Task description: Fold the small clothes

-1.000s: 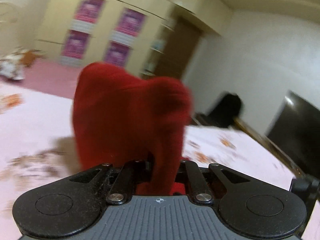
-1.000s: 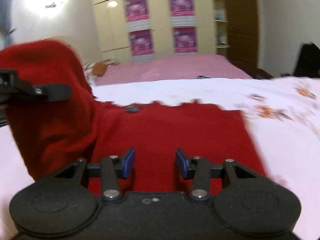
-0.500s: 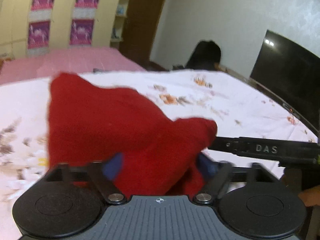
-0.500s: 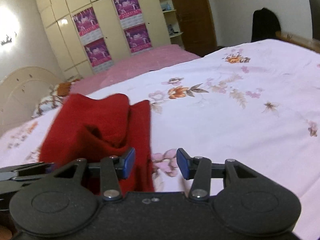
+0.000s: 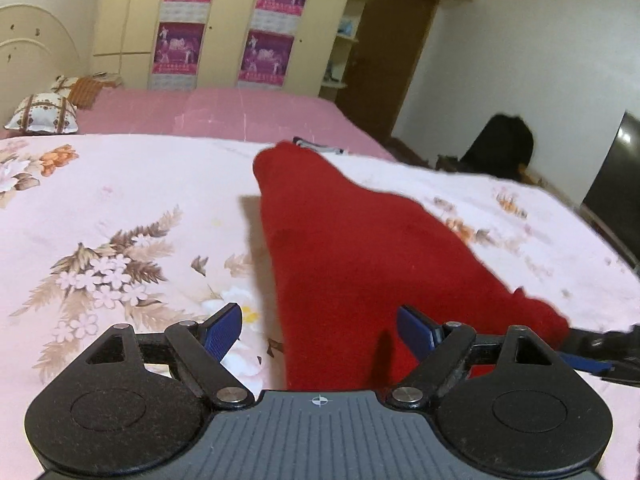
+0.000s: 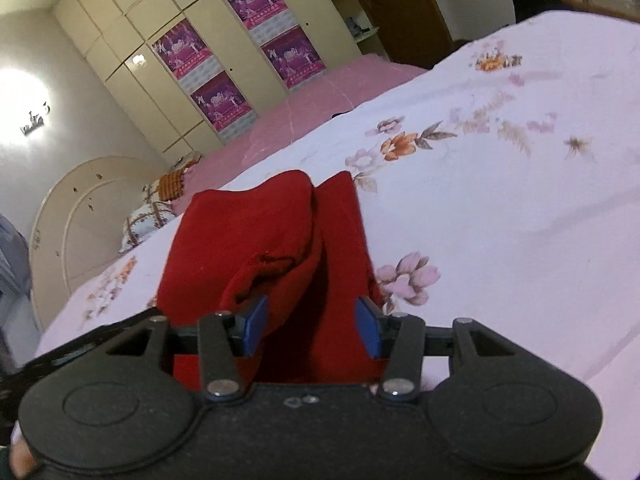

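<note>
On a floral bedsheet [image 5: 120, 208], the left gripper [image 5: 320, 328] stands with jaws wide, gripping nothing, the red garment [image 5: 360, 260] lying ahead of and between them. The right gripper [image 6: 311, 328], jaws likewise wide, straddles the same cloth's bunched near edge. The raised top layer looks loose: closing on one ply only could drag the fold apart.

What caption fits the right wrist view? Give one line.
Open right gripper poised over a bunched red garment on the floral bedsheet.
</note>
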### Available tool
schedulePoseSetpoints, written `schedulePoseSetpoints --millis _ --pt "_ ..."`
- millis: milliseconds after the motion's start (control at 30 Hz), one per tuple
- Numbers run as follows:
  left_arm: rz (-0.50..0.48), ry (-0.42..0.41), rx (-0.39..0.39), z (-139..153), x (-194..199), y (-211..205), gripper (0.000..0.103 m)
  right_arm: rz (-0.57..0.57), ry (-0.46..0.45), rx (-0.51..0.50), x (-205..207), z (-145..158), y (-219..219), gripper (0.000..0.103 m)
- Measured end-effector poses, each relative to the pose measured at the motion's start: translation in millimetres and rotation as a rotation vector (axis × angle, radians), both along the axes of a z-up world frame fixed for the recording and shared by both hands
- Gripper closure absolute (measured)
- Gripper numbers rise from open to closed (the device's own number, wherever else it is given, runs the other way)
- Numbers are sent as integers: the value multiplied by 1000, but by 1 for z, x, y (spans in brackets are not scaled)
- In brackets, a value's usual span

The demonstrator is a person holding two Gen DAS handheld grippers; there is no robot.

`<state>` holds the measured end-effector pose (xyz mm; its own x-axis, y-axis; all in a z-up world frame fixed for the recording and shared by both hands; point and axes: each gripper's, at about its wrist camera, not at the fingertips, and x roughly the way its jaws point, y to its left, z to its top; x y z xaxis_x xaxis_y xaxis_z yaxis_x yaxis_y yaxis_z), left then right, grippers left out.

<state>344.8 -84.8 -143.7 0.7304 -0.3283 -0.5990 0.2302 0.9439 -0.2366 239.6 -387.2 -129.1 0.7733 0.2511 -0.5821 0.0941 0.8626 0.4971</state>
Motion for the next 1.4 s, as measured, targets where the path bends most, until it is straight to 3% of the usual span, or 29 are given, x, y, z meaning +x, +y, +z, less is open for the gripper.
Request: schedulePoseSetpoints --millis 133,267,433,633,767,967,1133,1267,1400 --pt "-45 66 20 -19 18 -24 19 15 27 73 0 -6 0 51" --pt "-54 84 16 -24 17 -30 19 34 29 95 3 -10 3 44" --pt "-63 85 7 -24 17 -30 19 49 57 121 23 -23 13 44" --pt "-35 64 4 -20 22 -24 19 20 80 144 53 -37 16 81" --pt "-38 50 1 -14 24 -24 19 83 32 4 49 -18 30 92" --pt "-81 25 -21 -3 19 -35 19 86 -36 -140 16 11 21 93" --pt "-93 103 21 -24 25 -45 19 61 94 -165 16 -23 16 91" --pt "-72 101 -10 -17 22 -35 19 37 34 -166 10 -8 21 78" --pt "-60 33 -33 6 23 -23 19 14 -57 -204 12 20 23 78"
